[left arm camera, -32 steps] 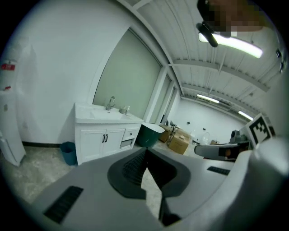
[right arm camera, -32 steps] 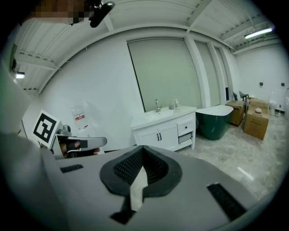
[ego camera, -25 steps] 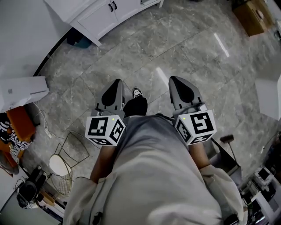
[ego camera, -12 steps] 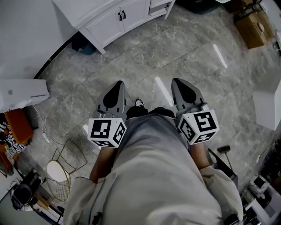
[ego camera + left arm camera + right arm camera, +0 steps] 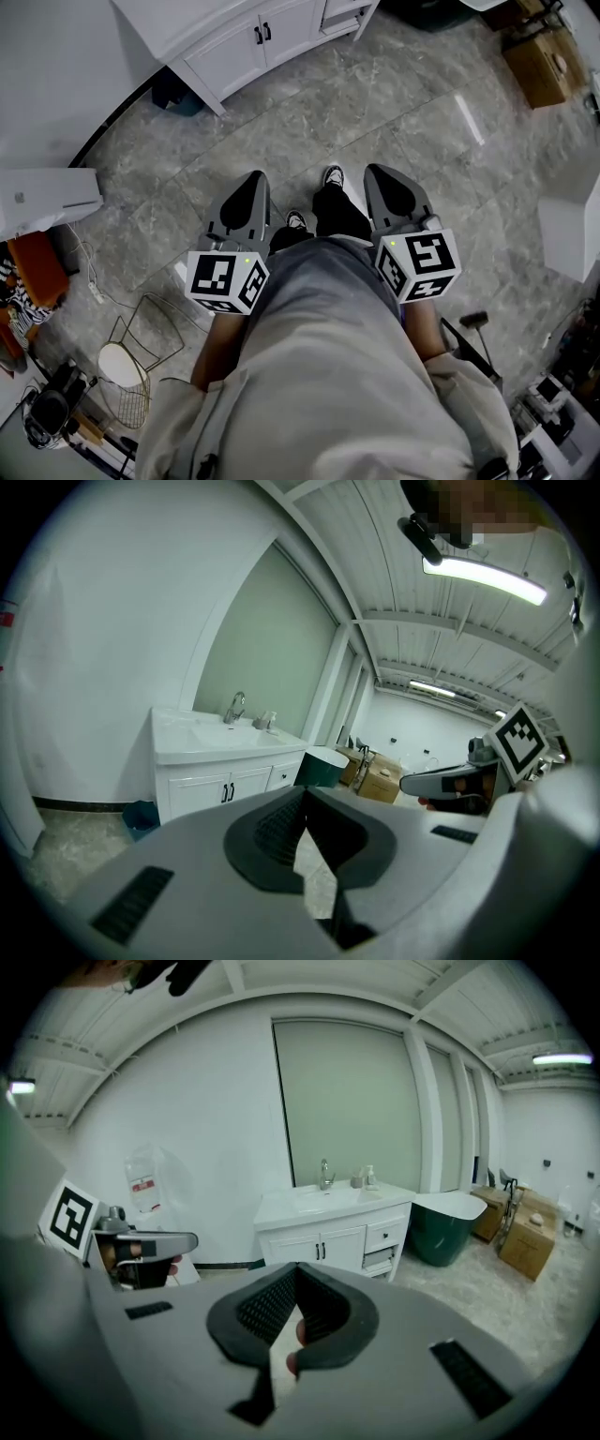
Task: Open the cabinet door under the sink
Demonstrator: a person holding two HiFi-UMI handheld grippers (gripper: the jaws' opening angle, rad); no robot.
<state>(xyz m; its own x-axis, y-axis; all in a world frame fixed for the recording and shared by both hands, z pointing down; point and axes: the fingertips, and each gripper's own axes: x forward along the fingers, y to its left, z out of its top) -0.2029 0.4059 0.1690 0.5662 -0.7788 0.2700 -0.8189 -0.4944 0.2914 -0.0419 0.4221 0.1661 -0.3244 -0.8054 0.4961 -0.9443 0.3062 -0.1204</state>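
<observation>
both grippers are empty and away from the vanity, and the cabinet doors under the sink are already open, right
No, the cabinet doors under the sink are closed; the right gripper view shows it. The rest holds: the left gripper and right gripper are empty, jaws together, away from the vanity.

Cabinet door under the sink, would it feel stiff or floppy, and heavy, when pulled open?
The cabinet door looks like a flat white panel, so it is probably rigid and fairly light. Its handle is slim and dark, likely smooth metal, so a grip on it might slip when pulling.
</observation>
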